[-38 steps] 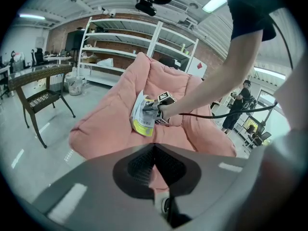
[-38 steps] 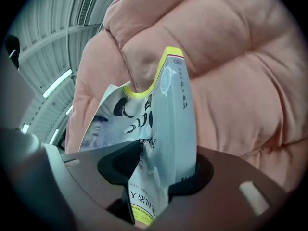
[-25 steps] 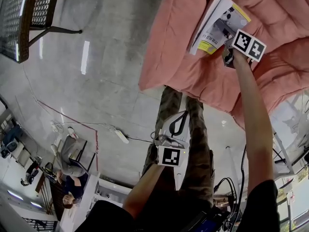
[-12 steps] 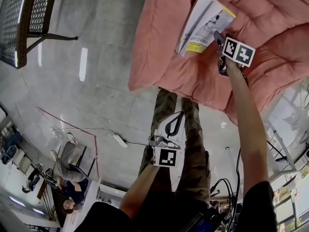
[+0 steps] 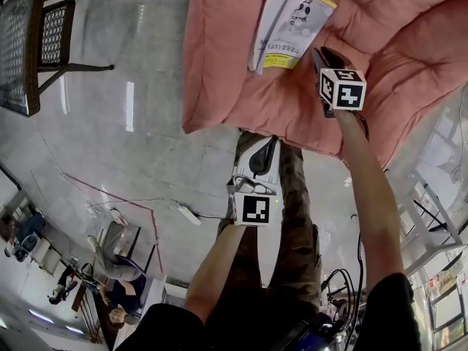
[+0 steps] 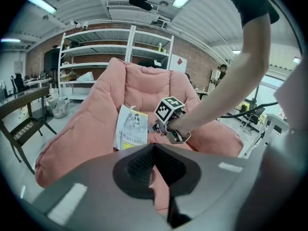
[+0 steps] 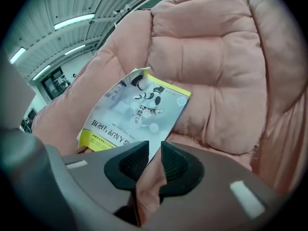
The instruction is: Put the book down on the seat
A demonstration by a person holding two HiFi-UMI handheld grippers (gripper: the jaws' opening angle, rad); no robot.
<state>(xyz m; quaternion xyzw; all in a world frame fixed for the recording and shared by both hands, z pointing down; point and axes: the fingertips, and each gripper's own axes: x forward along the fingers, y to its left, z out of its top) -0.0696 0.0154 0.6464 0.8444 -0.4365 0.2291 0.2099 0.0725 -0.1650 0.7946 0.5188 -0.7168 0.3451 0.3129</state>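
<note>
The book [image 5: 289, 24], white with a yellow strip, lies flat on the pink cushioned seat [image 5: 227, 72]. It also shows in the left gripper view as the book [image 6: 131, 128] and in the right gripper view as the book [image 7: 139, 112]. My right gripper [image 5: 323, 55] hovers just right of the book, apart from it. Its jaws are closing with nothing between them, and only the seat [image 7: 207, 57] shows through the narrow gap of my right gripper [image 7: 155, 150]. My left gripper [image 5: 262, 158] hangs low in front of the seat's edge, shut and empty.
A dark metal mesh chair [image 5: 29, 35] stands on the glossy concrete floor at the far left. A power strip with its cable [image 5: 183, 212] lies on the floor near the person's legs [image 5: 292, 218]. White shelving [image 6: 96, 57] rises behind the seat.
My right gripper has drawn back a little from the book's corner and its jaws have narrowed. The book stays flat on the cushion. The left gripper has hardly moved.
</note>
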